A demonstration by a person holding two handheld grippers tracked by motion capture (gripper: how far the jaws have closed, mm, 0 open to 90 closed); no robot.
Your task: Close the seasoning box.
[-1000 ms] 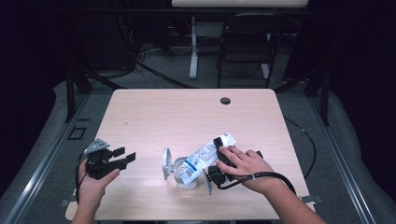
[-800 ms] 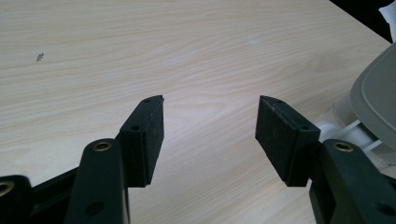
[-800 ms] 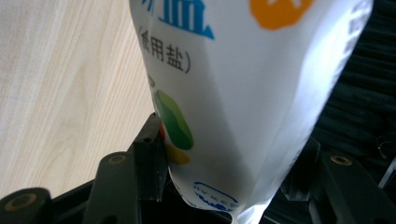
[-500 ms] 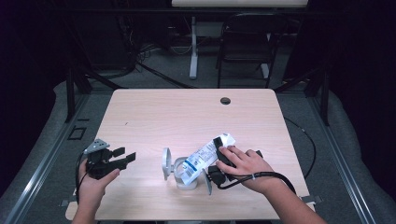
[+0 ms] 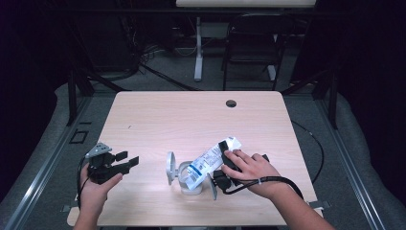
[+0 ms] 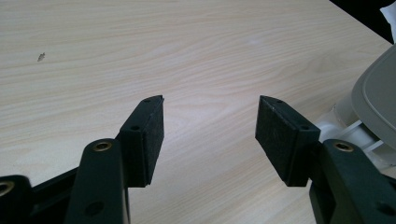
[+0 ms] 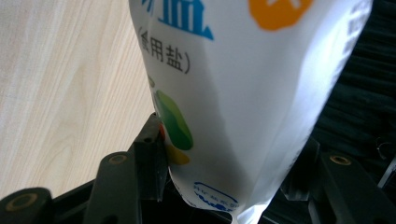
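Observation:
A white salt bag (image 5: 207, 160) with blue print lies tilted, its lower end over a white round container (image 5: 190, 182) whose lid (image 5: 170, 167) stands open at the left. My right gripper (image 5: 219, 163) is shut on the bag's upper part, a hand over it. In the right gripper view the bag (image 7: 243, 93) fills the space between the jaws of my right gripper (image 7: 224, 177), with the left pad against it. My left gripper (image 5: 128, 158) stands open and apart near the table's front left. Nothing is between the jaws of my left gripper (image 6: 210, 135); the container (image 6: 369, 102) sits to their right.
The light wood table (image 5: 191, 120) has a dark cable hole (image 5: 231, 103) near its far edge. A chair (image 5: 249, 52) and a white stand leg (image 5: 197, 48) are on the floor beyond. Dark rails run along both sides of the table.

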